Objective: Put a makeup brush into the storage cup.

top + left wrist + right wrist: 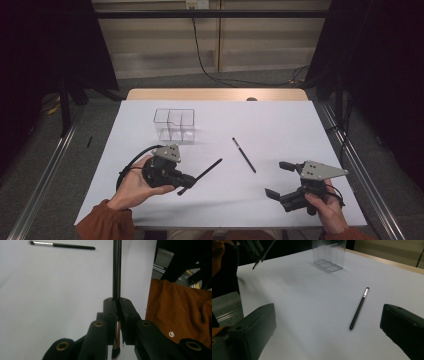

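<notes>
The white table [280, 200] carries everything. Toward its far edge, left of the middle, stands a clear plastic organizer [174, 123] with several compartments, upright and empty as far as can be seen.

The left gripper [186, 183] sits over the near-left part of the table, its jaws clamped together on a thin black makeup brush [207, 170]. In the left gripper view the brush handle [116, 270] runs straight out from between the jaws, with the bristle end poking back behind them. The brush is raised off the table and slants toward the far right.

The right gripper [276, 178] hovers near the near-right corner with its jaws wide apart and nothing between them.

A second slim brush [244, 155] lies flat about mid-table, between the two grippers. Its long axis runs from far-left to near-right, silver ferrule at the far end. It lies ahead and slightly left of the open right gripper, which looks the nearer and freer hand for picking it up; the jaws would need to close across the handle.
</notes>
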The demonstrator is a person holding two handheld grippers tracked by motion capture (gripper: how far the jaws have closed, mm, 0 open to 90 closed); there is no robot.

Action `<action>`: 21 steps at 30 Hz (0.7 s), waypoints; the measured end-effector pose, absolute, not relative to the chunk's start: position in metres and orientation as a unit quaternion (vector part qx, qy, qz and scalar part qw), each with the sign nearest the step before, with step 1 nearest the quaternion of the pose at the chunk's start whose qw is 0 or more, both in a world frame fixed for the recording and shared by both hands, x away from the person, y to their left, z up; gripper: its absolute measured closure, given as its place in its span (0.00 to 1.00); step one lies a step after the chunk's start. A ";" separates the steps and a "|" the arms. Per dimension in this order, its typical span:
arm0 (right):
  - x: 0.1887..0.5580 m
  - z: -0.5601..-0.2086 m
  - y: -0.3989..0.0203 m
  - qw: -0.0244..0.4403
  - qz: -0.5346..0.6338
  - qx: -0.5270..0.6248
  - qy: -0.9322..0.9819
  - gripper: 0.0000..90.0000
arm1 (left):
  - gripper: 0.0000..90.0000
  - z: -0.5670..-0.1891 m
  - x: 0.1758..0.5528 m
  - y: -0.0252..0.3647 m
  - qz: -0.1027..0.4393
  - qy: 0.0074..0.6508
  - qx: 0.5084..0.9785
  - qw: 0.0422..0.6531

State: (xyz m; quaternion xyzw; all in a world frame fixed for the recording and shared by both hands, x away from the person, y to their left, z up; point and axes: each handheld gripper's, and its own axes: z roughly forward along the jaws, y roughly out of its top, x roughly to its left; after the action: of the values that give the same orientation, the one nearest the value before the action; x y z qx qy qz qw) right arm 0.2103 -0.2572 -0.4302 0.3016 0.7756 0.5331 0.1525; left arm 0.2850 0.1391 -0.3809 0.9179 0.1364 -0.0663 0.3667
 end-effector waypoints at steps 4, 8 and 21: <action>0.213 -0.427 -0.248 0.133 0.528 0.283 0.790 0.00 | 0.93 -0.381 0.284 0.135 -0.069 0.127 0.929 0.341; 0.219 -0.424 -0.239 0.129 0.518 0.270 0.801 0.00 | 0.93 -0.380 0.288 0.128 -0.069 0.124 0.934 0.327; 0.230 -0.423 -0.208 0.094 0.487 0.252 0.831 0.01 | 0.93 -0.382 0.289 0.100 -0.078 0.076 0.958 0.264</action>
State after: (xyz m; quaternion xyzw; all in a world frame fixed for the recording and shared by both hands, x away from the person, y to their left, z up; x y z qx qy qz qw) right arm 0.2300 -0.2082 -0.4230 0.2517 0.8311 0.4870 0.0940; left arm 0.2892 0.1005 -0.3825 0.9584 0.0764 -0.0780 0.2638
